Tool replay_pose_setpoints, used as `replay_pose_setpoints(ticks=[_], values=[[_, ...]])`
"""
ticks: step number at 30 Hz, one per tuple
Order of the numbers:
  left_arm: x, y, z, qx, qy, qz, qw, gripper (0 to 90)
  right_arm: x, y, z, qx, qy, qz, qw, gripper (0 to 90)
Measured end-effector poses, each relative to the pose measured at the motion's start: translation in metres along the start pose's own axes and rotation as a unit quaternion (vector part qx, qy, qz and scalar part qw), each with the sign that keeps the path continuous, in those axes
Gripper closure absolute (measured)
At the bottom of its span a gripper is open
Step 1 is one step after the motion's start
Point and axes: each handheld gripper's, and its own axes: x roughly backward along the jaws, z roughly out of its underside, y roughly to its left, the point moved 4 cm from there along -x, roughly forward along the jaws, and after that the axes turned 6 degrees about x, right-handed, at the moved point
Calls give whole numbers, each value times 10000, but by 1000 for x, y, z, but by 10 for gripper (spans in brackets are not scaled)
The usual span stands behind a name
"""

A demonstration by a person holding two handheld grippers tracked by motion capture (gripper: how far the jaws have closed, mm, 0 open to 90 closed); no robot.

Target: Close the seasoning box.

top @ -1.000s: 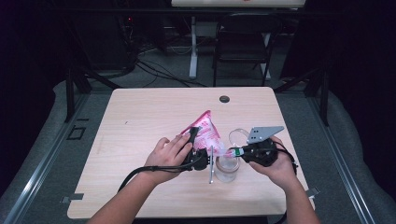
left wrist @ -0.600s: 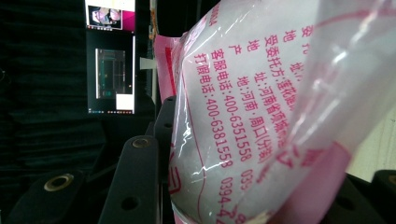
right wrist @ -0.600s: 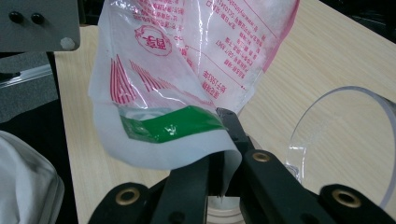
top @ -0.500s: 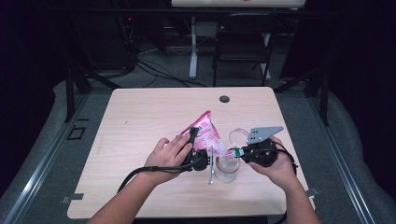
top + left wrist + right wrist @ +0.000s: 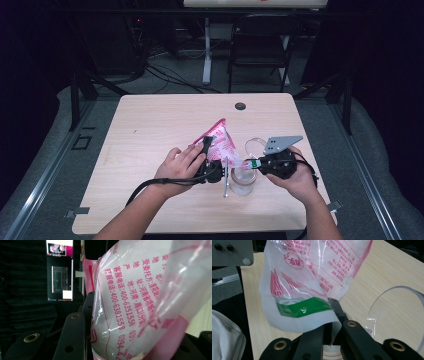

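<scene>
A pink-and-white printed plastic bag (image 5: 220,141) hangs tilted over the table between both grippers. My left gripper (image 5: 209,151) is shut on the bag's body (image 5: 140,302), whose film bulges between the black jaws. My right gripper (image 5: 253,164) is shut on the bag's lower edge, just below its green strip (image 5: 303,308). A clear jar (image 5: 243,181) stands on the table right under that pinched edge. Its rim shows beneath the jaws of the right gripper (image 5: 329,336).
A metal spoon (image 5: 226,179) lies left of the jar. A clear round lid (image 5: 254,146) (image 5: 397,315) rests on the wooden table (image 5: 150,130) behind the jar. A small black disc (image 5: 240,106) sits near the far edge. A chair stands beyond the table.
</scene>
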Motion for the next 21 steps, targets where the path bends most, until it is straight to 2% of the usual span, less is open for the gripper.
replay_pose_setpoints(ticks=[21], values=[[1,1,-1,-35,-13,-17,10000,632,0,0,0,0,7,-1,10000,899]])
